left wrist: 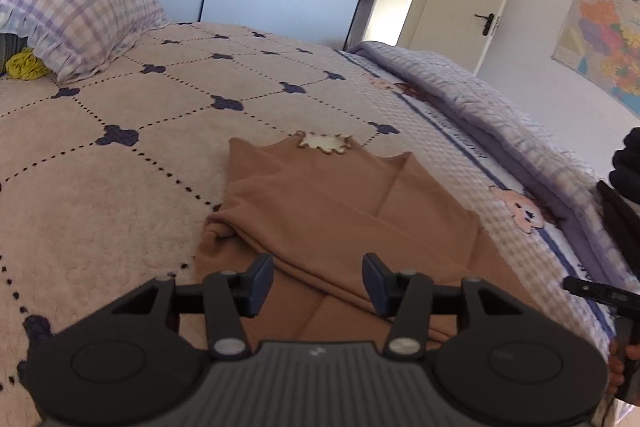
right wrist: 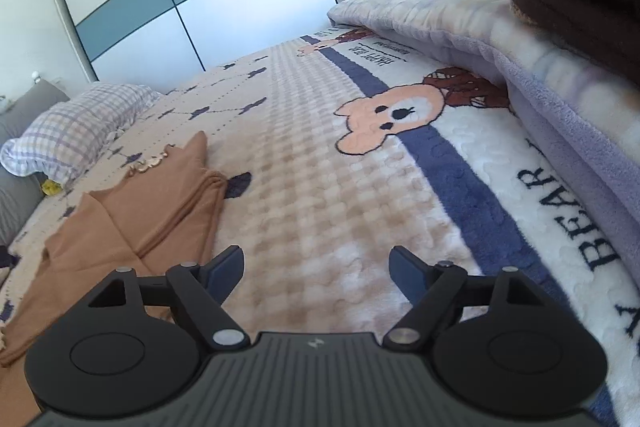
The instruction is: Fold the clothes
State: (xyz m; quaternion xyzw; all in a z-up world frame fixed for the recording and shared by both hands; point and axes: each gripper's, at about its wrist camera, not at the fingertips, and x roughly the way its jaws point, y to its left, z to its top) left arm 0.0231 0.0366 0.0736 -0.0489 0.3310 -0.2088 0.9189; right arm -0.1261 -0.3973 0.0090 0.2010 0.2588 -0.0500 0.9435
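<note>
Left tool [left wrist: 318,285] half open, empty, over the near hem of the tan knit garment [left wrist: 340,211] on the pink quilted bed [left wrist: 120,187]. Right tool [right wrist: 318,273] wide open, empty, garment at its 9 o'clock. Pinch both layers squarely. Long axis runs 6 to 12; frilled collar [left wrist: 325,142] far.

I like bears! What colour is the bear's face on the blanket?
Peachy pink bear face with a white muzzle, on the fluffy checked blanket; clearest in the right wrist view.

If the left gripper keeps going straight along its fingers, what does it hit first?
Most likely the brown garment: the open left gripper points down at its folded layers on the bed, with nothing between. Exact depth is unclear.
</note>
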